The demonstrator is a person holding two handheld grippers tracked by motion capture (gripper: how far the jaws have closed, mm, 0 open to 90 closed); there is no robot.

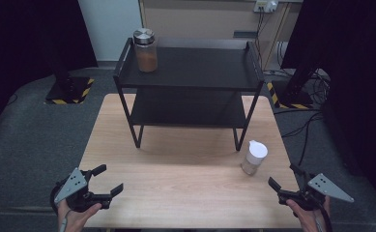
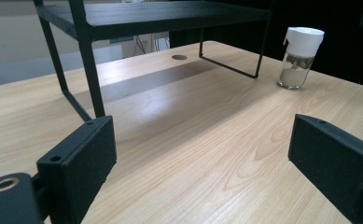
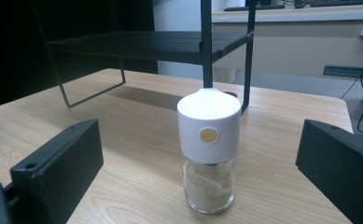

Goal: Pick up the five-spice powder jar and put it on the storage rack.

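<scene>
Right gripper view: clear shaker (image 3: 209, 154), white cap, pale powder inside.

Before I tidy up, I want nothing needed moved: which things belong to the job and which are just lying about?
In the job:
white-capped shaker
right claw, open, facing it
black shelf rack

Lying about:
brown jar on the rack
left claw, open

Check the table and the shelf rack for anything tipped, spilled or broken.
Nothing stands out. The white-capped jar stands upright on the wooden table near the rack's right front leg, cap on, with no powder spilled around it. The metal-lidded jar stands upright on the black rack, at the top shelf's back left corner.
</scene>
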